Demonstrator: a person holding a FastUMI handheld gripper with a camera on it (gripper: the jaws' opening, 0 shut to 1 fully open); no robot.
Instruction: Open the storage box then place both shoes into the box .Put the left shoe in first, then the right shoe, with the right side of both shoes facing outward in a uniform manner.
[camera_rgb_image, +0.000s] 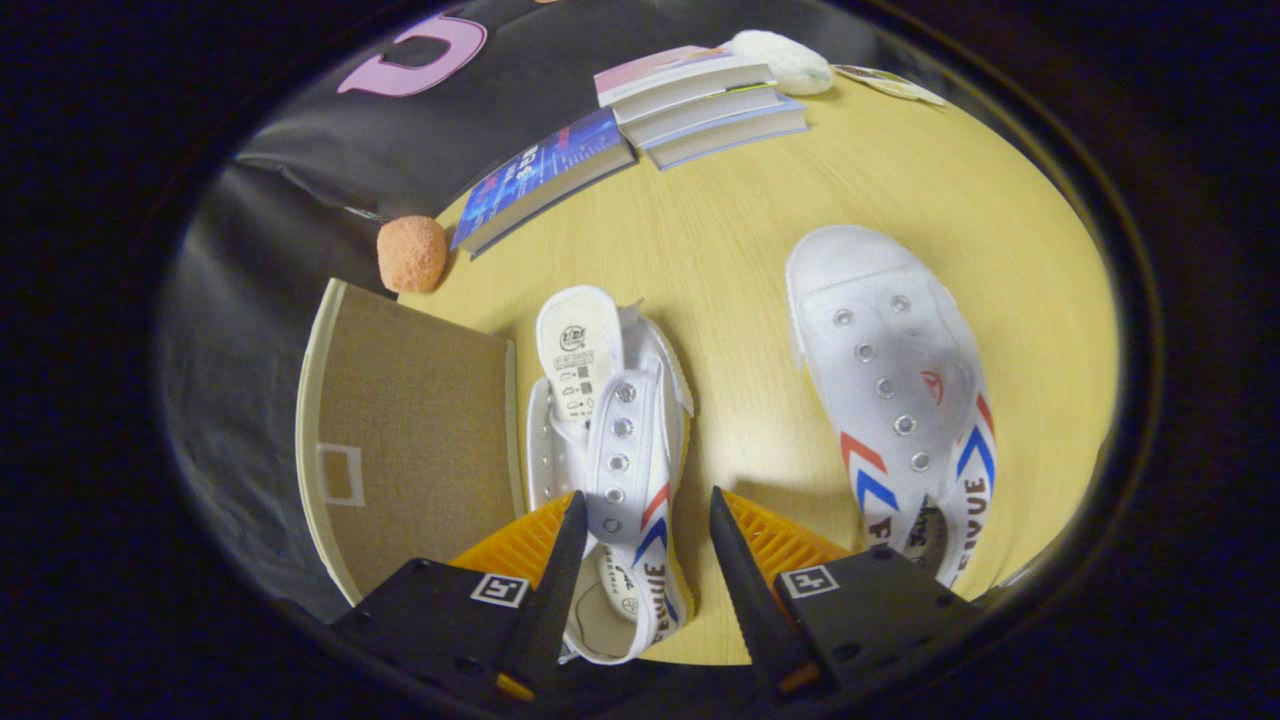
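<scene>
A pale yellow wood-grain tabletop (760, 230) fills the scene under soft, even light; at its eleven o'clock edge hangs the black cloth booth wall (330, 170), creased and faintly glossy. Around twelve o'clock lie stacked paperback books (700, 100) and a blue-covered book (545, 175); a fluffy white ball (785, 60) sits beside the stack, a fuzzy orange ball (411, 253) at ten o'clock.

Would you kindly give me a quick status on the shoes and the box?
Tool open, astride near shoe, not clamped. Second shoe alone on table. Storage box beside near shoe. Nothing blocking.
</scene>
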